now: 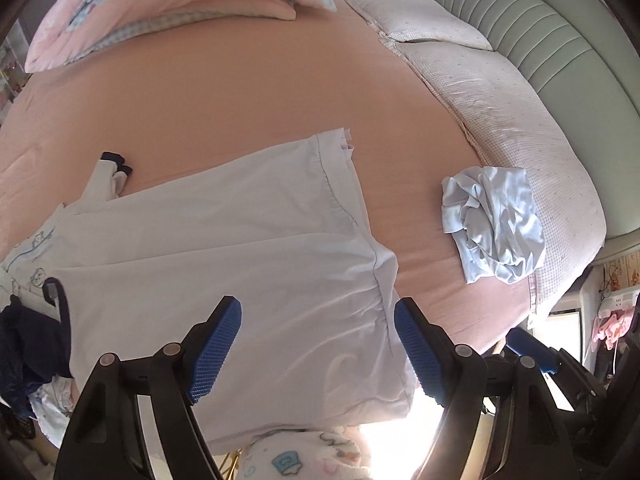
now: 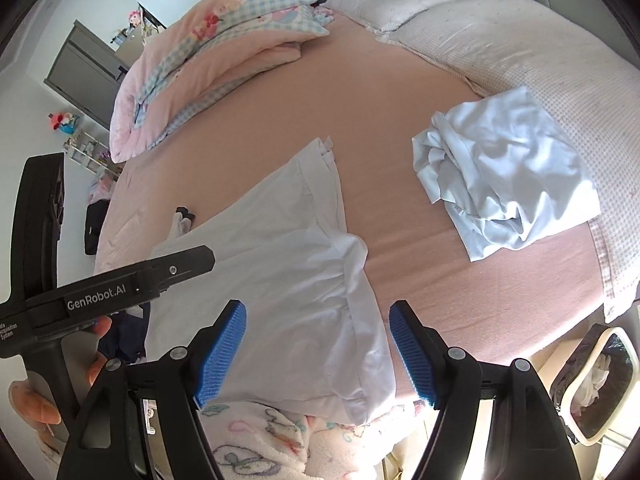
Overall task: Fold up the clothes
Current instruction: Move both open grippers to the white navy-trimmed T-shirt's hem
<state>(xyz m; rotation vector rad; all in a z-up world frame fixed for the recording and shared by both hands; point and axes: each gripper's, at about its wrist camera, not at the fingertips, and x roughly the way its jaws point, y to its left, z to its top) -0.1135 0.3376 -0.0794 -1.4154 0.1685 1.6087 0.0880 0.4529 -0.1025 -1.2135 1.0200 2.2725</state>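
Both the left tool [image 1: 318, 346] and the right tool [image 2: 318, 350] hang released above a pale shirt [image 2: 280, 280] lying on the bed [image 2: 400, 120], a crumpled cloth [image 2: 508, 184] nearby.

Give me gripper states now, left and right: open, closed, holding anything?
Left gripper: open, nothing between the pads, above the white garment.
Right gripper: open, holding nothing, above the same garment's near edge.
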